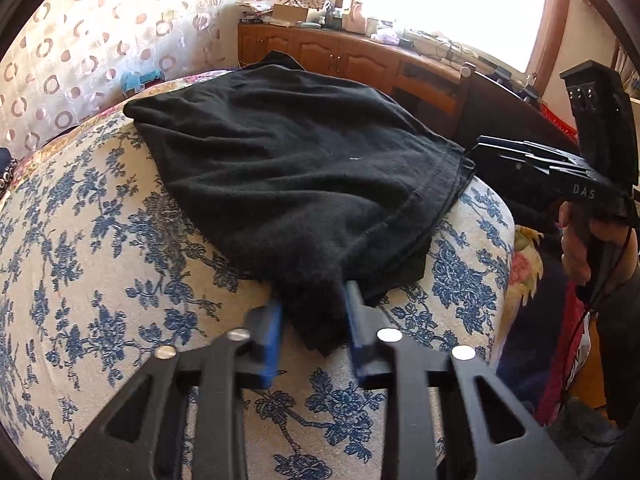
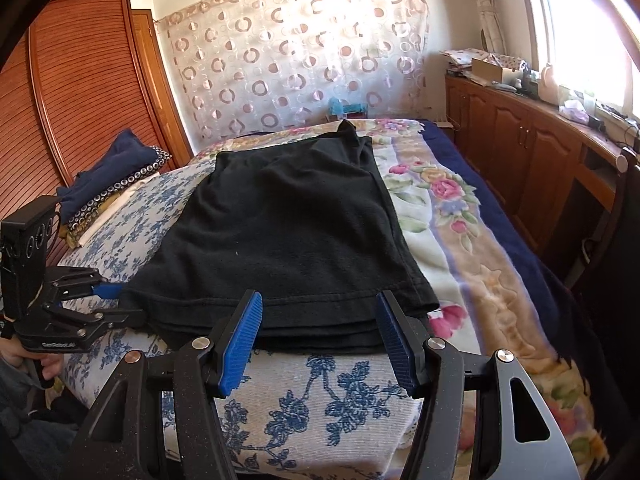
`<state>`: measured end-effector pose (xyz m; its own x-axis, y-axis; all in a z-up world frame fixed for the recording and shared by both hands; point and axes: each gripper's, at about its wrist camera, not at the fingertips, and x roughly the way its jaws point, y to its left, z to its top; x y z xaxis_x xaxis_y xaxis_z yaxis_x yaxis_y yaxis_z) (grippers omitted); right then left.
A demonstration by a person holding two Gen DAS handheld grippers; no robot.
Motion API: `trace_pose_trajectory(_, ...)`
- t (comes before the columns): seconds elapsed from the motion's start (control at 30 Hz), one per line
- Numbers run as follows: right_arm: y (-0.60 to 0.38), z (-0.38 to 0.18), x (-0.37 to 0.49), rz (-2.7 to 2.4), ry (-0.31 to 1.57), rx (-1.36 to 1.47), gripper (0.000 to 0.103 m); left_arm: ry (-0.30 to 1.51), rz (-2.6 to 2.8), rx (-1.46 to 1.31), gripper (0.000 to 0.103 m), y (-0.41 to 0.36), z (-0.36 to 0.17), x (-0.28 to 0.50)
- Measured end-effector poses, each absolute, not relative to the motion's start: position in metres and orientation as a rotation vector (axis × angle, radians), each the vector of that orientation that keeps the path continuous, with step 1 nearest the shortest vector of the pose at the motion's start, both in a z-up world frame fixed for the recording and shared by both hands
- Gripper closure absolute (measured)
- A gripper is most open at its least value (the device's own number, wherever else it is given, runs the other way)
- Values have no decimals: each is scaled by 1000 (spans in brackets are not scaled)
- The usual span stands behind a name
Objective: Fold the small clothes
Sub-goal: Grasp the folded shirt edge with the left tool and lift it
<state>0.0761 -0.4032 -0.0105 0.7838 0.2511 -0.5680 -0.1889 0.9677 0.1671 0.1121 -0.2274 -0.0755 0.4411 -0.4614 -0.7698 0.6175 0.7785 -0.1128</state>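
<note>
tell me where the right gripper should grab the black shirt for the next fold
Grip the hemmed near edge of the black shirt, close to its right corner. Come in low from the near side of the blue floral cushion: the layered hem overhangs there and the open right gripper already straddles it. The left gripper has the other corner between its fingers.

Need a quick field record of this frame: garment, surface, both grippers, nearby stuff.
garment: black garment, partly folded in layers, lying flat
surface: blue floral cushion on a bed with a rose-print blanket
left gripper: left gripper at a garment corner, cloth between its blue pads, jaws not fully shut
right gripper: right gripper open, at the hemmed edge, nothing held
nearby: pile of folded clothes beside the cushion; wooden cabinet under the window
fold state: unfinished
</note>
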Motion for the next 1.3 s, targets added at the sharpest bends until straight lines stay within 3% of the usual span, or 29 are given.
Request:
trace_pose_trajectory(0.07,-404,-11,76,240,624,104,42,869,-685,195,89,-228,-73,111)
trace_pose_trajectory(0.17,-404,-11,76,248,625,104,42,840,-689,173,94,-227,-61,111)
trace_pose_trajectory(0.5,-386,-12,73,340,582,38,42,725,-704,124,95,-222,-12,121)
trace_pose_trajectory(0.77,-365,-15,74,387,559,-81,38,715,-707,79,95,-221,-8,130)
trace_pose_trajectory(1.0,-355,-20,84,395,580,-187,26,712,-706,73,95,-220,-9,128)
trace_pose_trajectory(1.3,-336,-32,106,322,656,-390,26,712,-694,90,95,-223,-4,126)
